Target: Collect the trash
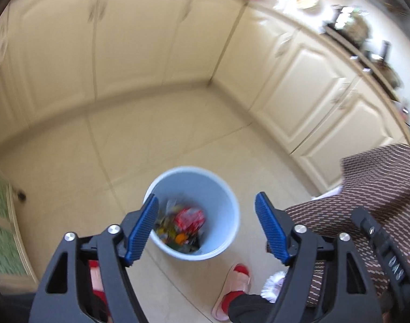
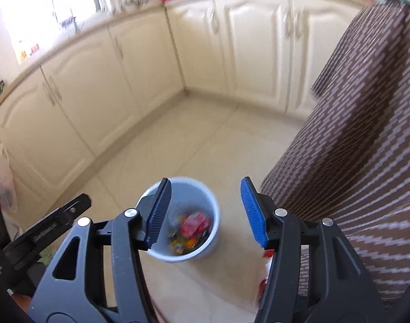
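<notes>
A light blue trash bin (image 1: 226, 196) stands on the tiled floor below both grippers; it also shows in the right wrist view (image 2: 214, 204). Inside lies mixed trash (image 1: 187, 220), with a red wrapper on top (image 2: 195, 224). My left gripper (image 1: 207, 210) is open and empty, high above the bin. My right gripper (image 2: 206, 196) is open and empty, also above the bin. Part of the left gripper's body (image 2: 51, 228) shows at the lower left of the right wrist view.
Cream cabinets (image 1: 299, 86) line the corner behind the bin. A table with a brown patterned cloth (image 2: 366, 134) stands to the right. The person's foot in a red and pink slipper (image 1: 235, 285) is just beside the bin.
</notes>
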`<state>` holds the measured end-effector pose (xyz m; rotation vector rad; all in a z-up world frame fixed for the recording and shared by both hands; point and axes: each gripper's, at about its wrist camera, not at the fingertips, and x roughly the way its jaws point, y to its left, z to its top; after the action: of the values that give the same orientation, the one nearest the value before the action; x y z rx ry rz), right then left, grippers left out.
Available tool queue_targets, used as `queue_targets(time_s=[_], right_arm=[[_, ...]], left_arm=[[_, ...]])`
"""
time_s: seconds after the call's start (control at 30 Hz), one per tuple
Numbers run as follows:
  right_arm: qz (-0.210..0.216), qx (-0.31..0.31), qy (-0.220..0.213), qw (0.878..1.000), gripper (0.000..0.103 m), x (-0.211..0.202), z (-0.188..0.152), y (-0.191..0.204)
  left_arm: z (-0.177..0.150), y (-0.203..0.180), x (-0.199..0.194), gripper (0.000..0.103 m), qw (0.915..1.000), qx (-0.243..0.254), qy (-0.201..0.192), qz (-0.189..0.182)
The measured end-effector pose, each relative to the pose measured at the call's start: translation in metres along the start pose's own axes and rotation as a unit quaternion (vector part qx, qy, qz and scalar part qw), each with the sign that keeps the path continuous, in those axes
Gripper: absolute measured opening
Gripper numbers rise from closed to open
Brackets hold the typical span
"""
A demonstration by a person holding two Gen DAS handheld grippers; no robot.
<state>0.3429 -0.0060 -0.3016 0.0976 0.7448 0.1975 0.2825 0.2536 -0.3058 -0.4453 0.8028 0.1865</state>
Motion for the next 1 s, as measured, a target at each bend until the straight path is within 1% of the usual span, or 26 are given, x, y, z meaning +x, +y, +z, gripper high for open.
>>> queue_targets(time_s=[0.1, 0.17, 0.2, 0.27, 0.3, 0.4, 0.47, 0.5, 0.6, 0.7, 0.87, 1.0], right_arm=[[-0.008, -0.007, -0.042, 0.999, 0.058, -0.047, 0.015, -0.004], [-0.012, -0.012, -0.075, 0.997, 0.06, -0.086, 0.024, -0.008], [-0.014, -0.013, -0.084, 0.996, 0.061, -0.098, 0.028, -0.009], [-0.019, -0.015, -0.11, 0.994, 0.063, -0.132, 0.034, -0.015], [-0.021, -0.014, -0.125, 0.992, 0.064, -0.154, 0.036, -0.02], [-0.032, -0.015, -0.155, 0.987, 0.066, -0.201, 0.037, -0.031], [-0.036, -0.014, -0.169, 0.985, 0.067, -0.227, 0.037, -0.035], [-0.043, -0.014, -0.183, 0.982, 0.069, -0.247, 0.035, -0.039], [-0.057, -0.022, -0.208, 0.976, 0.072, -0.286, 0.03, -0.044], [-0.065, -0.025, -0.23, 0.971, 0.076, -0.324, 0.026, -0.048], [-0.076, -0.025, -0.261, 0.962, 0.083, -0.381, 0.02, -0.059], [-0.086, -0.027, -0.281, 0.955, 0.086, -0.413, 0.014, -0.068]], left_arm=[[0.006, -0.026, -0.039, 0.076, 0.9991, 0.026, -0.028, -0.019], [0.009, -0.045, -0.068, 0.076, 0.9976, 0.044, -0.044, -0.031], [0.011, -0.055, -0.086, 0.076, 0.9961, 0.056, -0.056, -0.039], [0.01, -0.073, -0.111, 0.077, 0.9939, 0.069, -0.073, -0.046], [0.011, -0.081, -0.127, 0.077, 0.9922, 0.076, -0.085, -0.051], [0.009, -0.1, -0.175, 0.082, 0.9862, 0.095, -0.117, -0.068], [0.006, -0.109, -0.204, 0.083, 0.982, 0.11, -0.135, -0.073], [0.004, -0.115, -0.219, 0.084, 0.9793, 0.118, -0.147, -0.075], [-0.004, -0.129, -0.26, 0.086, 0.9724, 0.135, -0.173, -0.081], [-0.009, -0.143, -0.291, 0.087, 0.9674, 0.146, -0.187, -0.089], [-0.022, -0.16, -0.339, 0.088, 0.959, 0.162, -0.213, -0.092], [-0.029, -0.172, -0.372, 0.088, 0.9515, 0.173, -0.237, -0.094]])
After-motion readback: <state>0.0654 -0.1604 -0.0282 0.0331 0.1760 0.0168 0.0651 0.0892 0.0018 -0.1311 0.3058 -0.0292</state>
